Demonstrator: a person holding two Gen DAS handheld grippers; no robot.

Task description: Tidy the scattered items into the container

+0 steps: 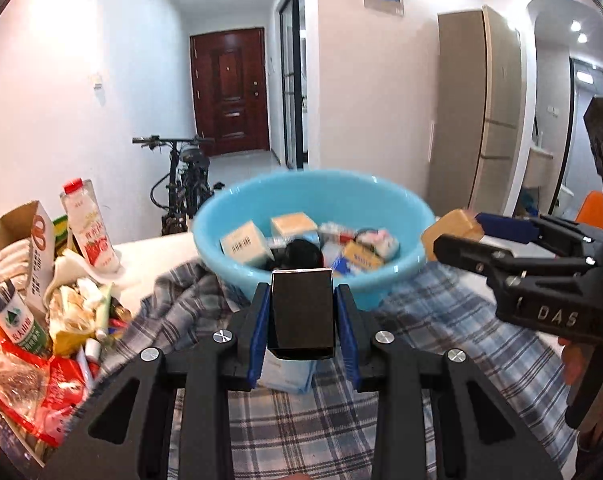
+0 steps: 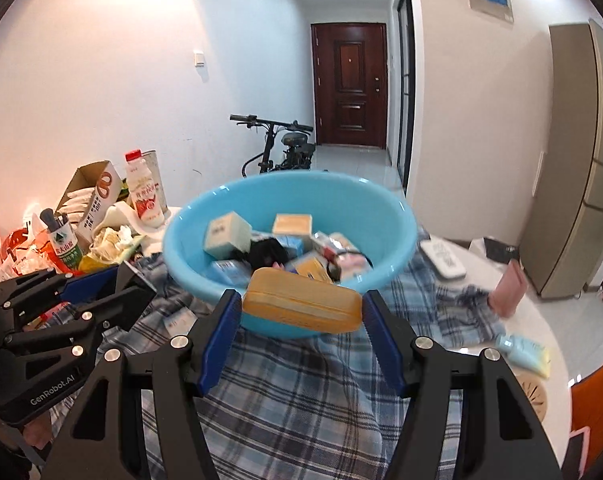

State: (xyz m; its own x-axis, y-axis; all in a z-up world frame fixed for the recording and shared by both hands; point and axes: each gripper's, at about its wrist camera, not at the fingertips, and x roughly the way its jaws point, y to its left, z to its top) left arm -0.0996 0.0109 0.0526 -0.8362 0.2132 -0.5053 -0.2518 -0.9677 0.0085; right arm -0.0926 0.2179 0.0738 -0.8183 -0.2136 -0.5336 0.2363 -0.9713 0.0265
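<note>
A light blue basin [image 1: 261,204] [image 2: 205,232] stands on a plaid cloth and holds several small boxes and packets. My left gripper [image 1: 301,316] is shut on a black box [image 1: 301,312] with a shiny edge, just in front of the basin's near rim. My right gripper [image 2: 301,308] is shut on an amber translucent soap case [image 2: 301,304], held just before the basin's near rim. In the left wrist view the right gripper [image 1: 457,236] and the case [image 1: 449,228] show beside the basin's right rim. The left gripper [image 2: 125,280] shows at the left of the right wrist view.
A pile of clutter lies at the left: a milk bottle [image 1: 89,228], an open carton [image 1: 25,240], a green-labelled bottle [image 1: 17,320], red bags. At the right lie a white remote [image 2: 441,258], a pink item [image 2: 509,288] and a pale packet [image 2: 525,354]. A small blue packet [image 1: 289,376] lies under the left gripper.
</note>
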